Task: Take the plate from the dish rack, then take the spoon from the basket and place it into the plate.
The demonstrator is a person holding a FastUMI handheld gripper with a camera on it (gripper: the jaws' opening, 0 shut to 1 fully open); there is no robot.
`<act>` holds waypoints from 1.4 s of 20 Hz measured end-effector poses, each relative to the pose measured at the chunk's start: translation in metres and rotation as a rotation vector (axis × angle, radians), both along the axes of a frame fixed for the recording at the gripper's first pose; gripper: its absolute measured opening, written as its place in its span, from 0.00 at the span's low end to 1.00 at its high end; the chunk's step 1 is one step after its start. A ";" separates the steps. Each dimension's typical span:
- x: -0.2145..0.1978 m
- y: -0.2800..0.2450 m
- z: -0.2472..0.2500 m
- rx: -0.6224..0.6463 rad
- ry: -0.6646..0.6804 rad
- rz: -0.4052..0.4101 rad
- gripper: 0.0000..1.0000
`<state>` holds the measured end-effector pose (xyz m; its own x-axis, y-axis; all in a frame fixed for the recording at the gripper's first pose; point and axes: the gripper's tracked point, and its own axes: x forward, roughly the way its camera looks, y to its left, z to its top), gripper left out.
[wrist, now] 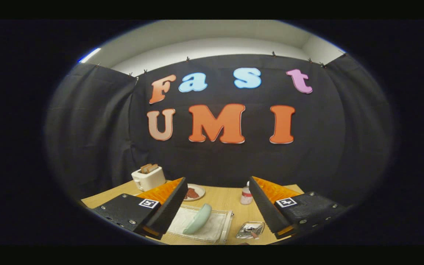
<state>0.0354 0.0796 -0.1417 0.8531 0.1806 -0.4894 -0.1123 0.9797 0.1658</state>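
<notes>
tool released, nothing gripped | plate on edge in dish rack – between fingers (bare table beyond)

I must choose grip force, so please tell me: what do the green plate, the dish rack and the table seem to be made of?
The gripper is open, its fingers apart above the table.
Plate: pale green, smooth, matte; probably plastic or glazed ceramic, hard to tell.
Dish rack: thin light frame, likely wire or plastic, over a white mat resembling cloth.
Table: light wood grain, possibly laminate.
</notes>
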 end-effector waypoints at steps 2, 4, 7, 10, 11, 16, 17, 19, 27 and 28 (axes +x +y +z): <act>-0.001 0.012 -0.029 0.033 0.146 0.012 1.00; 0.000 0.028 -0.050 0.086 0.259 0.027 0.99; 0.007 0.039 -0.070 0.105 0.362 0.055 0.98; 0.015 0.047 -0.089 0.116 0.469 0.073 0.97; 0.015 0.050 -0.096 0.126 0.515 0.076 0.97; 0.002 0.059 -0.138 0.127 0.766 0.111 0.93; -0.006 0.060 -0.148 0.105 0.815 0.125 0.92; -0.024 0.065 -0.162 0.092 0.929 0.152 0.89; -0.044 0.087 -0.204 0.033 1.125 0.176 0.77; -0.045 0.089 -0.210 0.015 1.138 0.175 0.75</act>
